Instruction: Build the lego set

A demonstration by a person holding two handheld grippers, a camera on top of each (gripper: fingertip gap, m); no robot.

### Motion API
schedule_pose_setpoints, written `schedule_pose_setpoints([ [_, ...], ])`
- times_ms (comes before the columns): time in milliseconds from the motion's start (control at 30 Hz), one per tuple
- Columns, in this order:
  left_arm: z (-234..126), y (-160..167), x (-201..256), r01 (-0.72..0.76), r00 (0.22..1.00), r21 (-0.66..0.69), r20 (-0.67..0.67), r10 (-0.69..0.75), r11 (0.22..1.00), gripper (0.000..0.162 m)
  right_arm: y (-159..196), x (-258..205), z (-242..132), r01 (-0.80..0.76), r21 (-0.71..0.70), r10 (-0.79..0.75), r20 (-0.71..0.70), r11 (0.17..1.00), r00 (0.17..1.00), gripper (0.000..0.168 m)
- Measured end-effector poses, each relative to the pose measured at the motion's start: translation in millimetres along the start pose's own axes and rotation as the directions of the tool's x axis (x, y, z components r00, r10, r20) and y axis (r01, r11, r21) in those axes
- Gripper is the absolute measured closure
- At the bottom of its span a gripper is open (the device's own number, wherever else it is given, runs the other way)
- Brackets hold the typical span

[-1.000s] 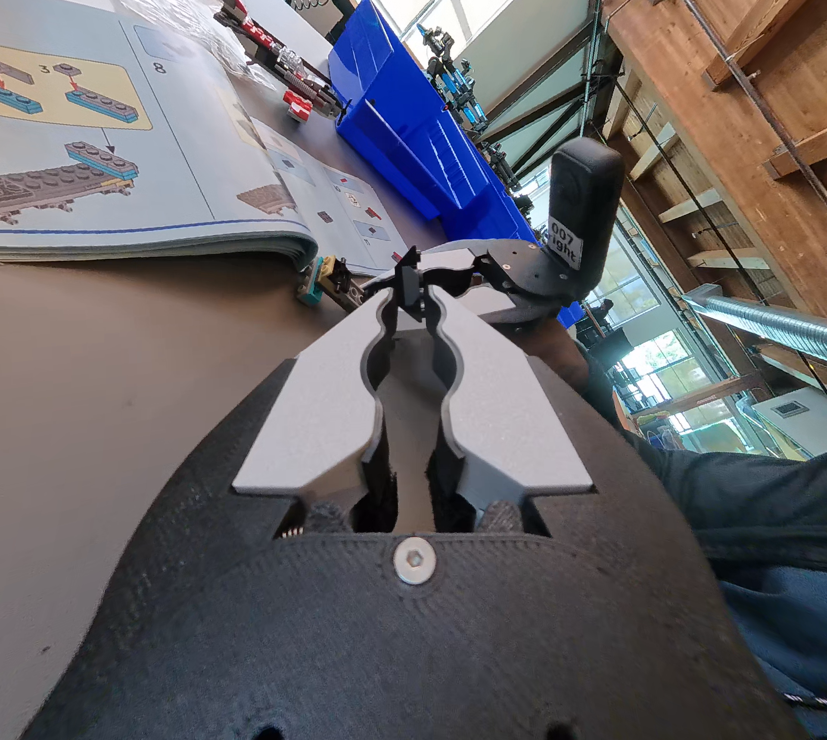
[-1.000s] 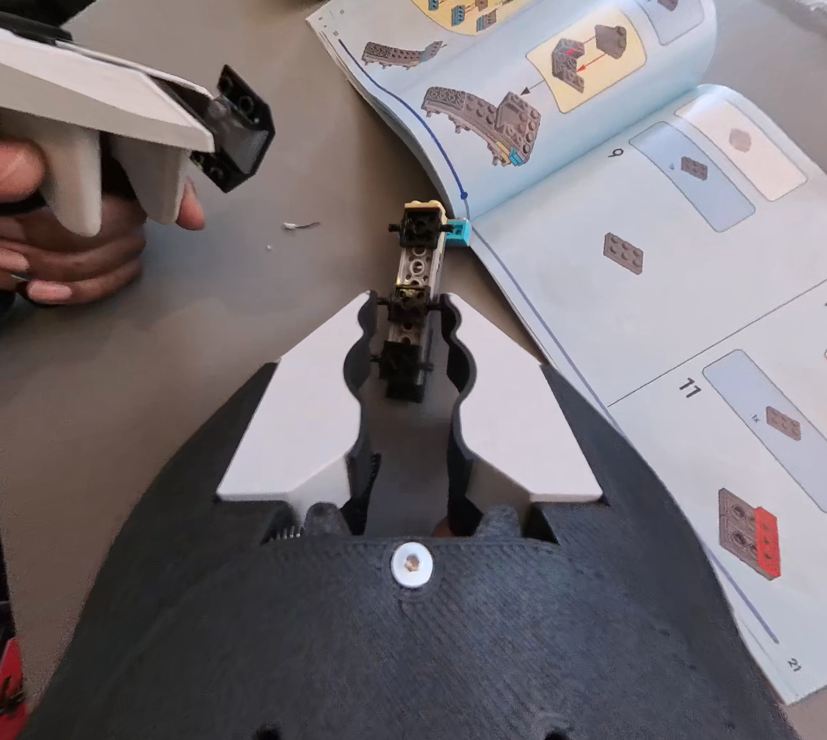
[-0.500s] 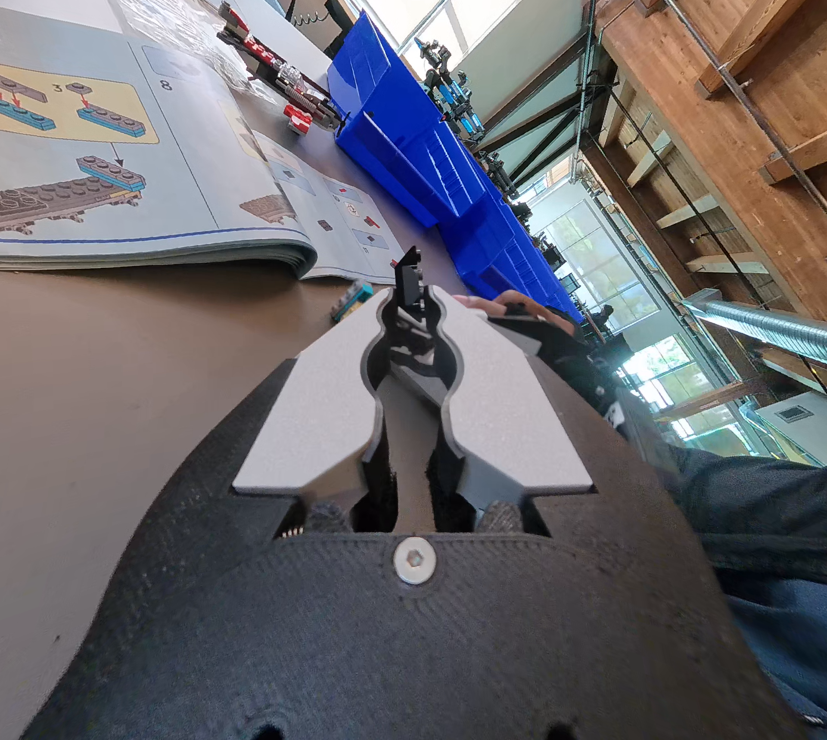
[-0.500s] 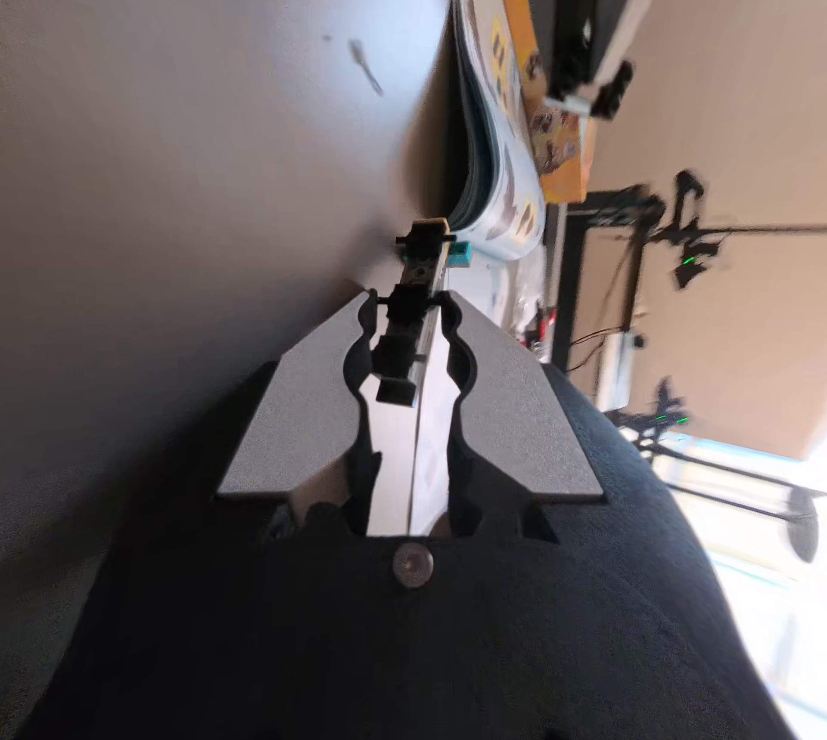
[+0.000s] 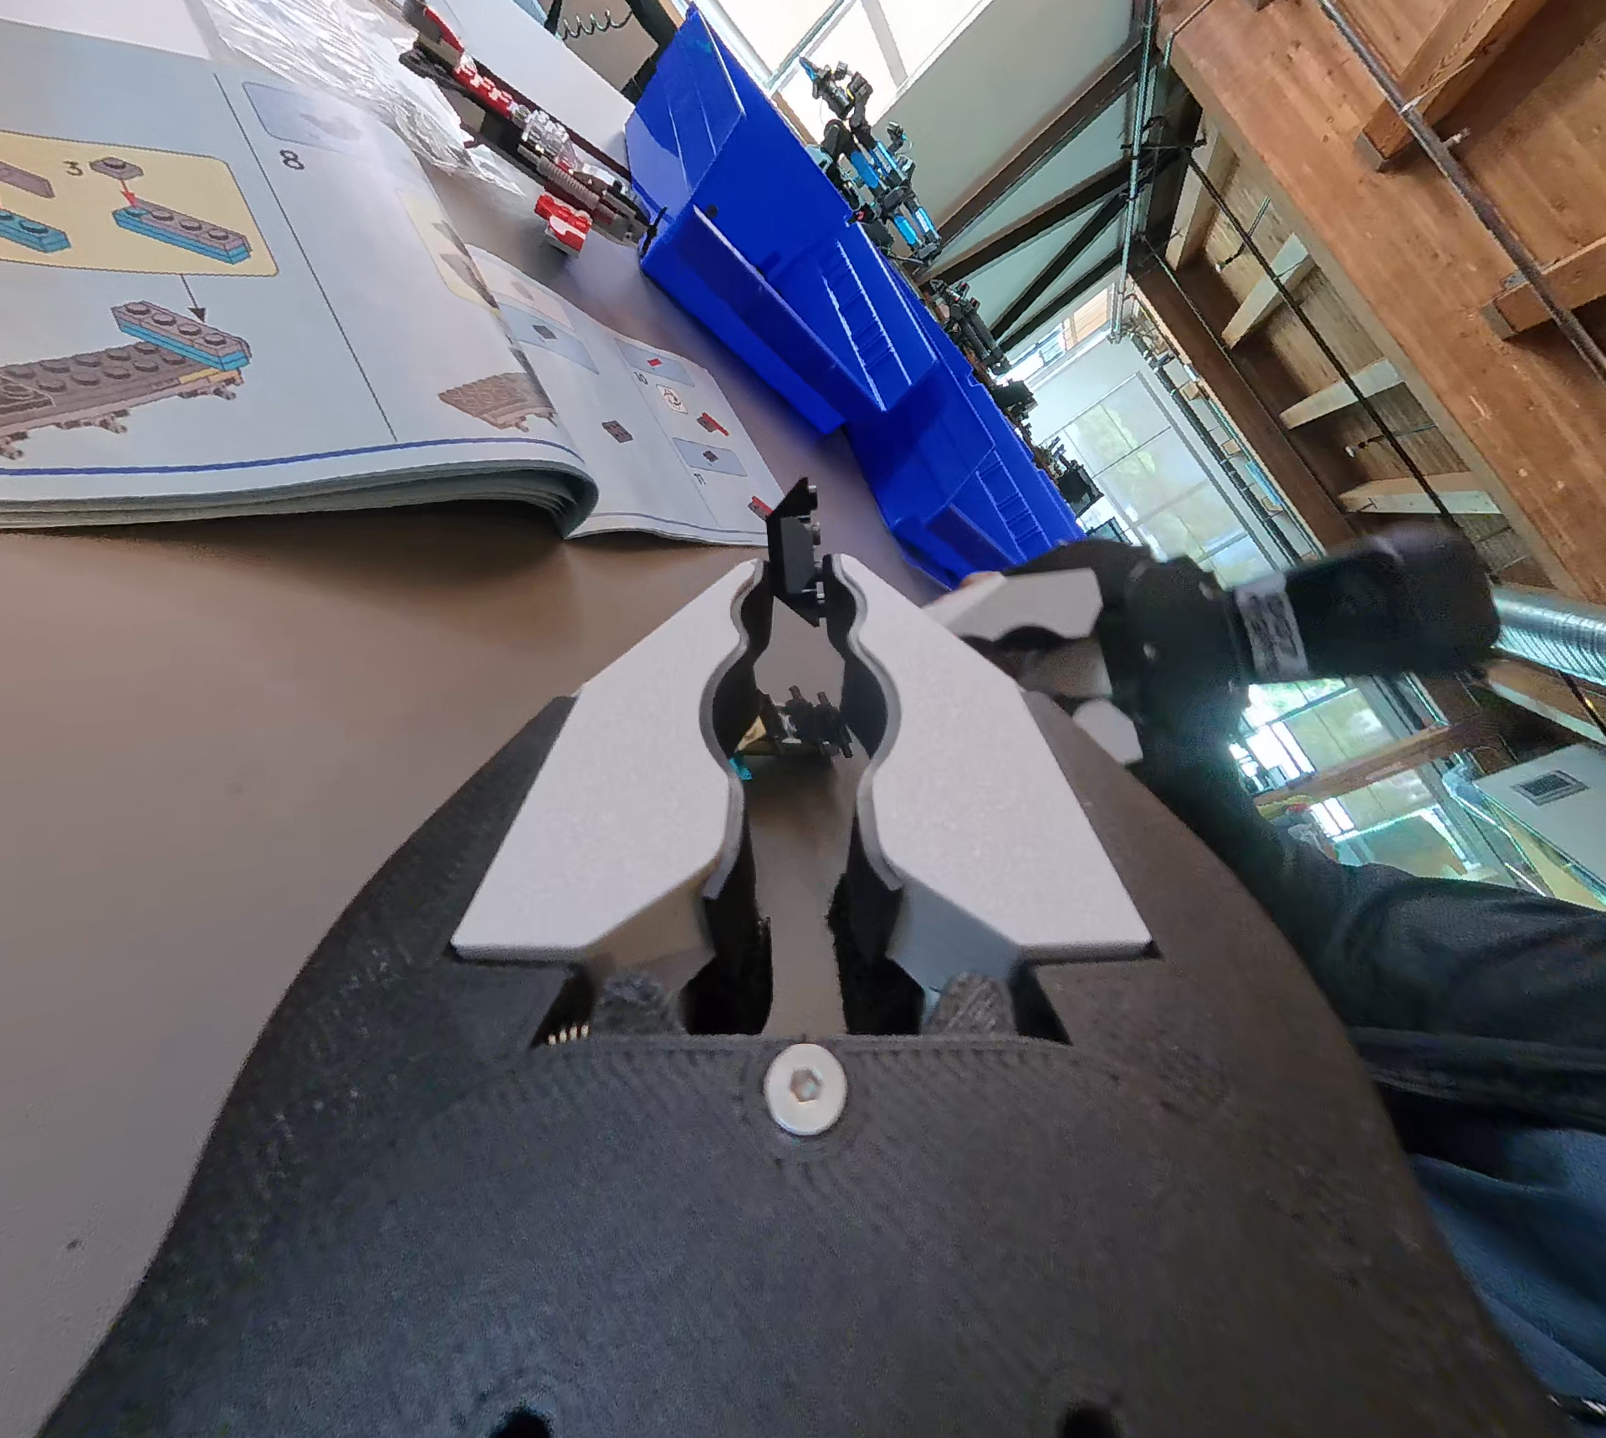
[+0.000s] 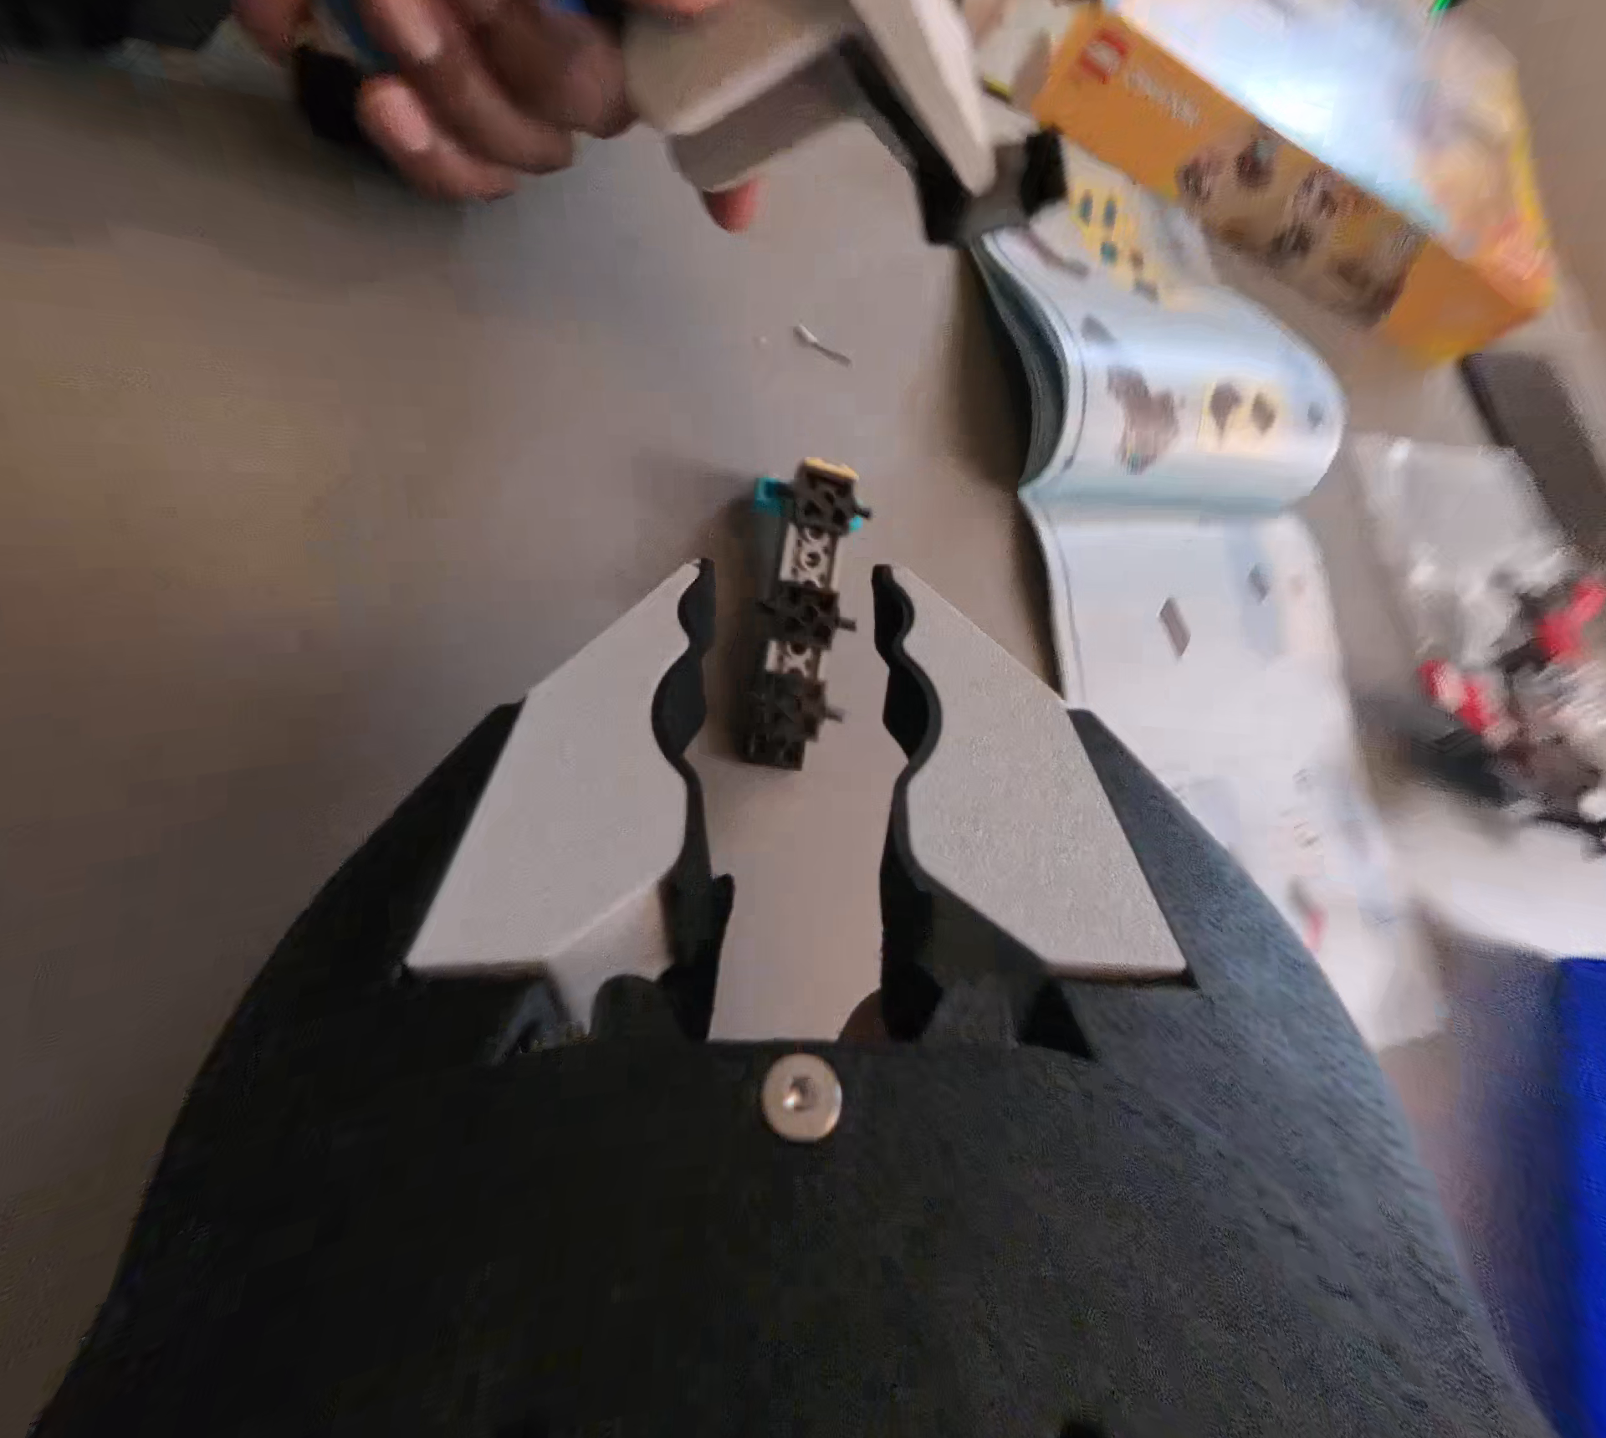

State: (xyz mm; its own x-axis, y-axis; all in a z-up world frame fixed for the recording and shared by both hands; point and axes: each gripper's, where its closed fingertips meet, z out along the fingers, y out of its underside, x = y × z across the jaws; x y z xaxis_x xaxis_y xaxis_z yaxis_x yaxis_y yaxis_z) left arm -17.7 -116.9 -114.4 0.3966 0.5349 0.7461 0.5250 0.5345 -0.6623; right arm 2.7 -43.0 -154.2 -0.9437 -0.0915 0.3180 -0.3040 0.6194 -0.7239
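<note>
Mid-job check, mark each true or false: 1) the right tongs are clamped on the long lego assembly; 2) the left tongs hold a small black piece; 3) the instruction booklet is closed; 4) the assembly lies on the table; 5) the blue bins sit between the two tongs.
1) False. The right tongs are open; the long lego assembly lies between the fingers, apparently untouched.
2) True. The left tongs are shut on the small black piece.
3) False. The instruction booklet lies open.
4) True. It appears to rest on the table.
5) False. The blue bins stand farther back, beyond the booklet.
</note>
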Motion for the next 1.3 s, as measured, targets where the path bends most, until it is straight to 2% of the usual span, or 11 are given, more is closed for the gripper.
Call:
schedule_pose_setpoints([
  [200,2.3,2.7,1.6,-0.008,1.000,-0.014,0.001,0.008,1.000,0.151,25.3,6.5,7.3,-0.423,-0.080,0.429,0.253,0.903,0.867,0.129],
  [300,2.2,3.0,1.2,-0.008,1.000,-0.015,0.002,0.008,1.000,0.151,23.1,0.9,13.0,-0.492,-0.102,0.496,0.334,0.864,0.802,0.131],
  [433,1.8,3.1,0.5,-0.008,1.000,-0.016,0.002,0.008,1.000,0.151,19.2,0.5,21.1,-0.452,-0.098,0.459,0.307,0.887,0.834,0.139],
  [567,1.0,2.0,-0.4,-0.006,1.000,-0.012,0.001,0.006,1.000,0.151,21.1,15.1,23.6,-0.311,-0.077,0.318,0.120,0.947,0.940,0.140],
  [667,0.7,0.8,-0.2,-0.007,1.000,-0.007,-0.001,0.007,1.000,0.151,27.1,38.1,17.3,-0.008,-0.153,-0.020,-0.176,0.988,0.984,0.139],
  [767,0.5,-0.3,0.8,-0.011,1.000,-0.004,-0.003,0.011,1.000,0.151,26.4,50.3,2.7,0.351,-0.376,-0.487,-0.376,0.858,0.788,0.136],
  [867,-0.6,-1.2,1.1,-0.014,1.000,-0.001,-0.001,0.014,1.000,0.151,17.2,17.5,2.1,0.496,-0.337,-0.593,-0.323,0.800,0.738,0.132],
  [1000,-2.3,-2.7,1.0,-0.016,1.000,0.005,0.003,0.016,1.000,0.151,16.0,13.7,-12.8,0.373,-0.229,-0.432,-0.319,0.899,0.844,0.132],
  [1100,-1.0,-1.5,1.5,-0.019,1.000,0.000,0.005,0.019,1.000,0.151,23.9,33.5,-27.3,0.034,-0.108,-0.068,-0.327,0.994,0.943,0.132],
  [1167,0.3,-0.4,2.4,-0.024,1.000,-0.006,0.005,0.024,1.000,0.151,40.3,45.6,-34.0,-0.250,-0.041,0.226,-0.303,0.967,0.926,0.127],
  [1300,2.5,1.5,3.0,-0.027,1.000,-0.014,0.004,0.027,1.000,0.151,69.1,49.8,-34.5,-0.633,0.032,0.628,-0.180,0.773,0.757,0.125],
])
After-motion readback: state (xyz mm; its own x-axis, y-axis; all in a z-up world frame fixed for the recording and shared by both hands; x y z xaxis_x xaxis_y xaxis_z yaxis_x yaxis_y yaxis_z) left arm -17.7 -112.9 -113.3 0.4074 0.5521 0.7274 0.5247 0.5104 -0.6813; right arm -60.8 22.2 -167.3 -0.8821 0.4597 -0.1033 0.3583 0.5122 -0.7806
